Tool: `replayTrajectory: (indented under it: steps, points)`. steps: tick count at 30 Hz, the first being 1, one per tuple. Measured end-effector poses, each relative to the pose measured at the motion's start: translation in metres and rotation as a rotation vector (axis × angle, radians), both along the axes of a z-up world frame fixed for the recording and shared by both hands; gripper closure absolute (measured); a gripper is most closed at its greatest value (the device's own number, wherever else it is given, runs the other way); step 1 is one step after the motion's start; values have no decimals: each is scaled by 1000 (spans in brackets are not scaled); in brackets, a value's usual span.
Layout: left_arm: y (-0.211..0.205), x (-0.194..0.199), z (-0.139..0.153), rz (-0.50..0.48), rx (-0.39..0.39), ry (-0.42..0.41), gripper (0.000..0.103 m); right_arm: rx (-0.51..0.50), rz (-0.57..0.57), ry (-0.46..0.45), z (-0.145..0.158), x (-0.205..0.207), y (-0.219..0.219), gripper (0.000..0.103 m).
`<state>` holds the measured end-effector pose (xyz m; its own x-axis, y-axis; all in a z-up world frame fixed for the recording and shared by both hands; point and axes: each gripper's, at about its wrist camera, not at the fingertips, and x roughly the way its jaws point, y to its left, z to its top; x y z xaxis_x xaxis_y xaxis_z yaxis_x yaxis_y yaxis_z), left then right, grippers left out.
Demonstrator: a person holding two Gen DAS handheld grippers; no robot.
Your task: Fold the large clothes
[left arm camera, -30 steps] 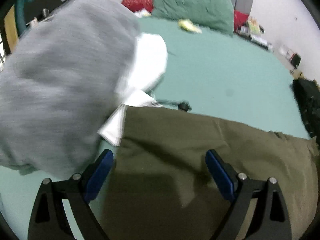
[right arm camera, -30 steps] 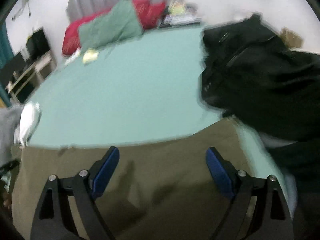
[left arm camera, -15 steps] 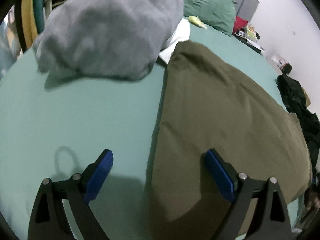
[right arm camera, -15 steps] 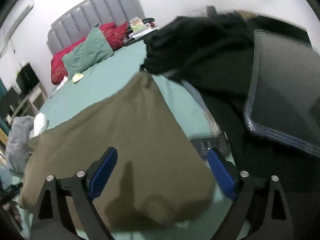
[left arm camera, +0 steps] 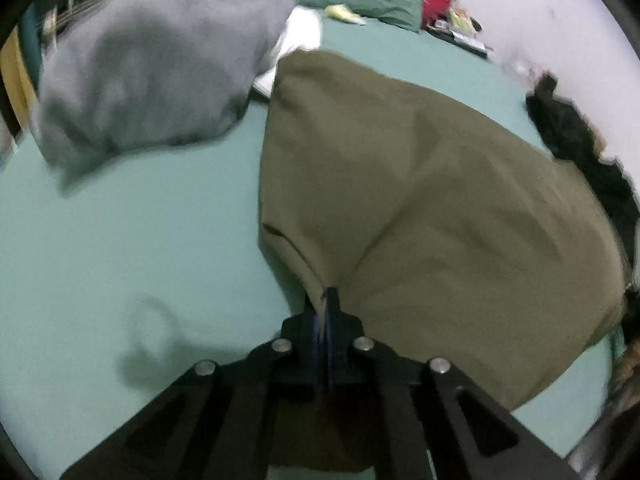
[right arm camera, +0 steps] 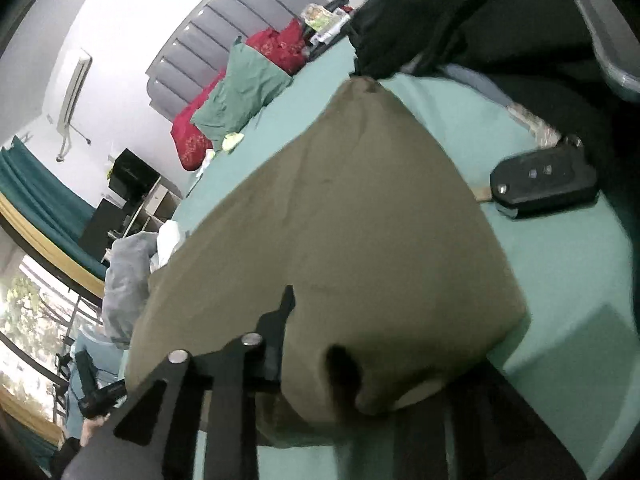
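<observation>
An olive-green garment (left arm camera: 420,184) lies spread on the teal bed sheet (left arm camera: 132,248). My left gripper (left arm camera: 325,300) is shut on the garment's near left corner, and the cloth bunches into folds at the fingertips. In the right wrist view the same olive garment (right arm camera: 340,220) drapes over my right gripper (right arm camera: 316,320). Only its left finger (right arm camera: 280,320) shows, with the near edge of the cloth wrapped over where the other finger sits.
A grey garment heap (left arm camera: 152,60) with white cloth behind lies to the left. Black clothes (left arm camera: 580,152) lie along the right edge. A black car key (right arm camera: 544,184) rests on the sheet by the garment. Green and red pillows (right arm camera: 240,92) sit at the headboard.
Both grippers were open above the olive garment. Now the left one has shut on its near left corner, and the right one has dropped to the near right edge, where cloth covers it.
</observation>
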<state>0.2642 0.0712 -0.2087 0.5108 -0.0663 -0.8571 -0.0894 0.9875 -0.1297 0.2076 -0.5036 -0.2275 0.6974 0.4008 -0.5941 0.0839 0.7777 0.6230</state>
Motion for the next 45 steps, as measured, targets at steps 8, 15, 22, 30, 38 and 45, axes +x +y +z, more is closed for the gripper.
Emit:
replayTrajectory:
  steps: [8,15,22,30,38,45]
  points:
    - [23,-65,58,22,-43,-54,101,-34,7,-70,60,-89,-9,85]
    - [11,-119,48,-37,-74,23,97,-20,-18,-24,58,-152,-33,84]
    - [20,-106,49,176,-129,-5,43,-7,-63,43,32,-138,-40,38]
    - [-94,-77,105,-73,-60,-218,22,96,-95,18,16,-119,-38,20]
    - [-203,-25,43,-219,-143,-41,22,108,-77,-17,16,-115,-36,20]
    - [-229,-16,-12,-226,-41,36,20,161,-5,-101,25,-111,-30,35]
